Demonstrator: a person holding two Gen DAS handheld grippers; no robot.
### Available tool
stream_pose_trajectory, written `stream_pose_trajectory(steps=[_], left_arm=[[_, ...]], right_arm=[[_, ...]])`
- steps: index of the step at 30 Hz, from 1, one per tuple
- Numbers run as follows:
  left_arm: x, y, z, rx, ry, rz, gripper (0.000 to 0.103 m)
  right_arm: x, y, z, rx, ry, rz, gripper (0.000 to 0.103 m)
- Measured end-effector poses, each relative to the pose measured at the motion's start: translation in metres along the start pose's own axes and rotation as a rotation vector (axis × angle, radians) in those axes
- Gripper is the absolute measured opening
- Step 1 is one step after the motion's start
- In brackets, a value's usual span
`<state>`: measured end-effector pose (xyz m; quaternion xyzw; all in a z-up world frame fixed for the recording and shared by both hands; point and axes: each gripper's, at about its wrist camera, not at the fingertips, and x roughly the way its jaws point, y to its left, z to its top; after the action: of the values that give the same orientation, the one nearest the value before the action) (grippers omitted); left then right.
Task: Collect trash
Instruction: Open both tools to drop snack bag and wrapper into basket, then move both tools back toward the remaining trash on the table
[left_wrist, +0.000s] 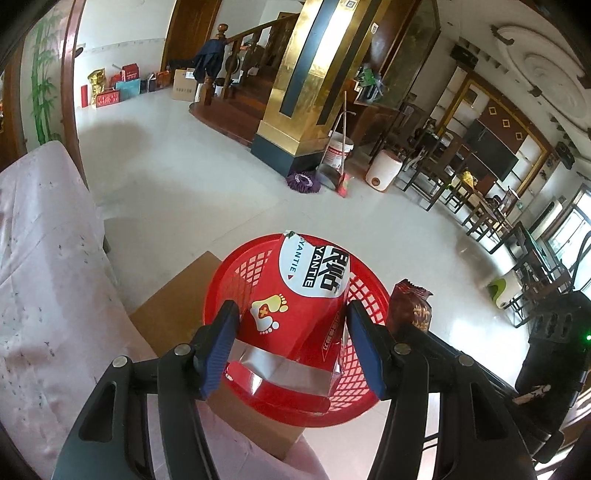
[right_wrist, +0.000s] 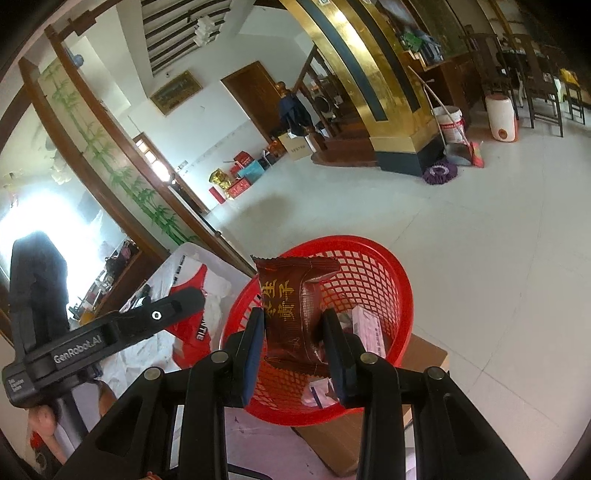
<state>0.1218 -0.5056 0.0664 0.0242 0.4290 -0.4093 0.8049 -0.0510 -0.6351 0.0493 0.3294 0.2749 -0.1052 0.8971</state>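
Red-white torn pouch (left_wrist: 295, 314) and brown snack wrapper (right_wrist: 291, 314) upright above red mesh basket (right_wrist: 391, 280).

Red pouch (left_wrist: 295, 314) blocks most of the basket (left_wrist: 236, 280) interior in left view. Brown wrapper (right_wrist: 291, 314) hides the basket's middle in right view; the small items (right_wrist: 367, 328) behind it are only partly visible, labels unreadable. Cardboard box (right_wrist: 424, 354) mostly hidden beneath the basket.

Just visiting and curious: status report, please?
Left gripper shut on red packet. Right gripper shut on brown wrapper. Both over red basket. Nothing blocking.
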Motion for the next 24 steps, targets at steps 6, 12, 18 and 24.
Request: stream_pose_trajectory(steps=[6, 12, 18, 24], left_arm=[[0.006, 0.004, -0.001, -0.025, 0.021, 0.001, 0.07], [-0.036, 0.02, -0.013, -0.077, -0.024, 0.009, 0.07], [-0.136, 0.05, -0.051, -0.156, -0.152, 0.036, 0.082], [-0.244, 0.086, -0.107, -0.198, -0.282, 0.219, 0.082]], right_arm=[[0.004, -0.002, 0.005, 0.036, -0.005, 0.002, 0.066], [-0.016, 0.005, 0.003, 0.042, -0.033, 0.018, 0.067], [-0.048, 0.046, -0.014, -0.037, -0.07, 0.119, 0.071], [-0.074, 0.128, -0.037, -0.195, -0.071, 0.292, 0.079]])
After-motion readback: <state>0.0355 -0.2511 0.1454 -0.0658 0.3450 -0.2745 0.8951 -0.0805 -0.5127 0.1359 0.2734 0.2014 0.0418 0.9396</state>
